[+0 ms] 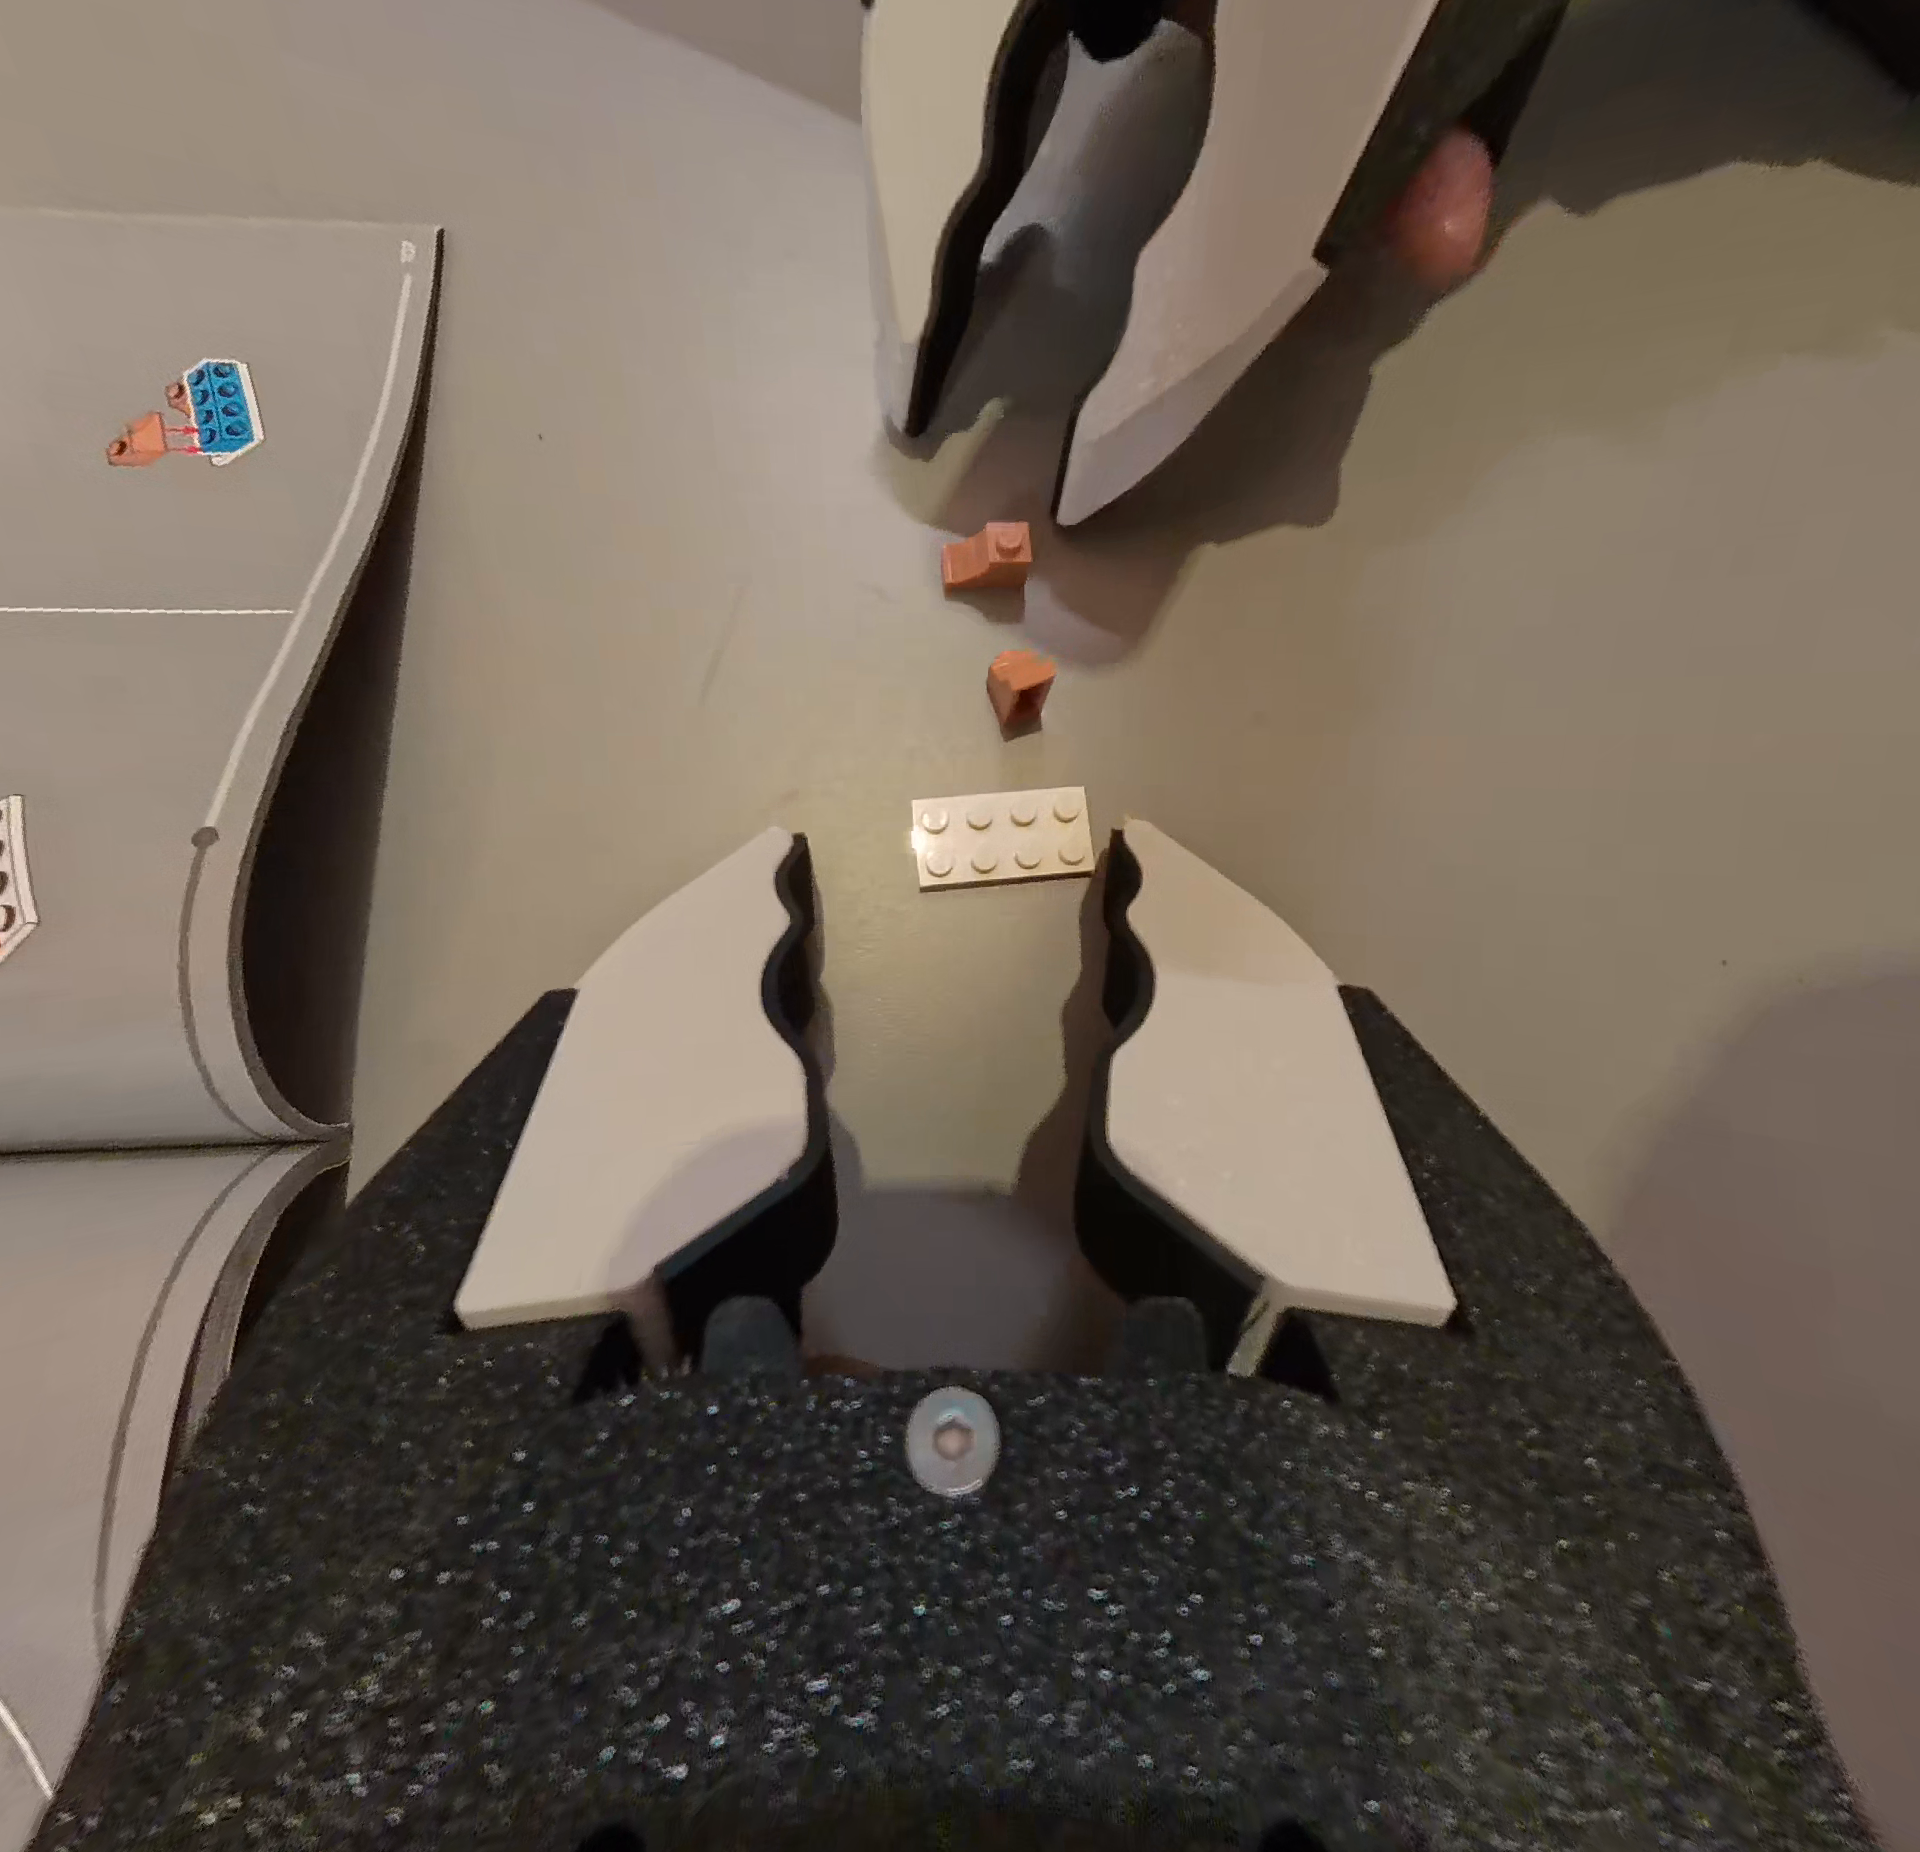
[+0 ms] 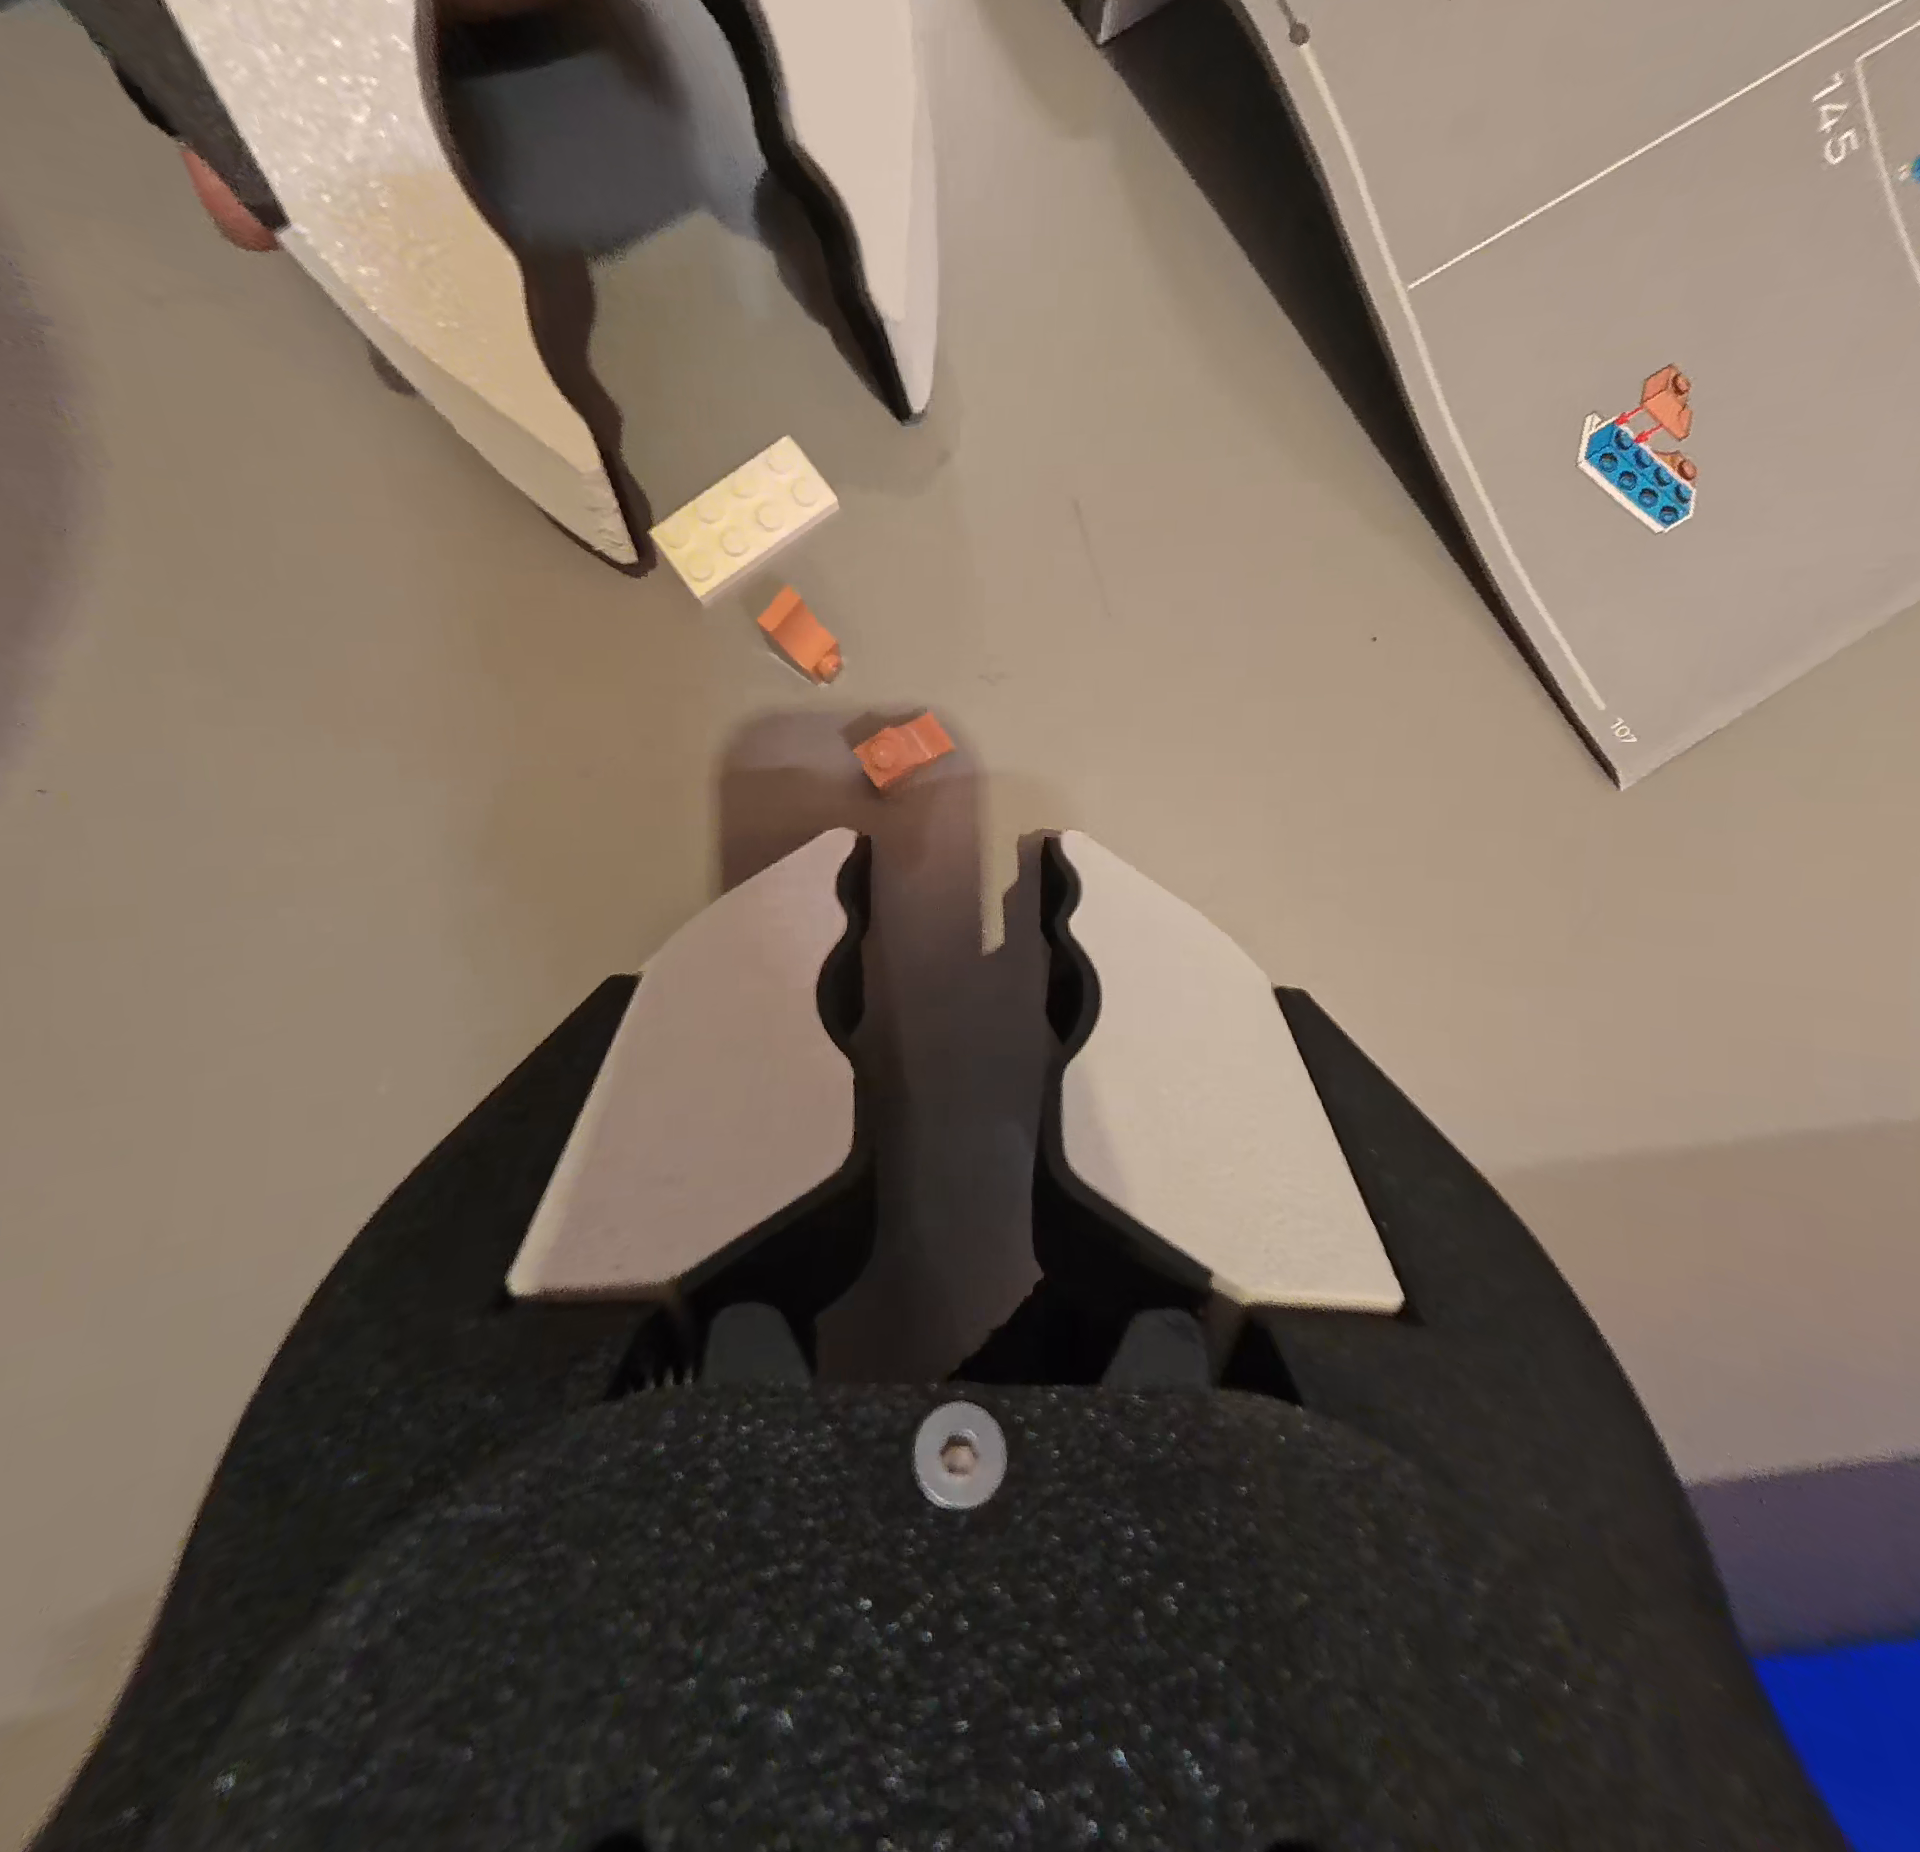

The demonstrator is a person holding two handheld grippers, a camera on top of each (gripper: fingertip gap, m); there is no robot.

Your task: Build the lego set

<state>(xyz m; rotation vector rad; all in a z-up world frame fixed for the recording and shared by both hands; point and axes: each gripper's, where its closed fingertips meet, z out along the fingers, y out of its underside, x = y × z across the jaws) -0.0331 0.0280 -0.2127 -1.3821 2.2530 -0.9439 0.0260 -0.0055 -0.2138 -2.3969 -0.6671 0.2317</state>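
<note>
In the left wrist view, the left gripper point(image 1: 961, 841) was held low over the grey table point(image 1: 1558, 763) with its jaws spread and nothing between them. The white plate point(image 1: 1003, 837), studs up, lay flat on the table just ahead of the fingertips, probably lined up for a grasp from its short ends. Beyond it, two small orange pieces were laid in a row: the nearer orange piece point(image 1: 1020, 690), then the farther orange piece point(image 1: 987, 559). The right gripper point(image 1: 987, 477) was seen opposite, tips just beside the farther piece. An open instruction booklet point(image 1: 208, 659) lay at the left, presumably kept within sight for reference.

In the right wrist view, the right gripper point(image 2: 951, 838) was likewise spread and empty, with one orange piece point(image 2: 902, 751) lying just beyond its tips, seemingly the intended pick. The other orange piece point(image 2: 800, 633) lay between it and the white plate point(image 2: 744, 519), which was flanked by the left gripper point(image 2: 769, 483), apparently for steadying as a base.
</note>
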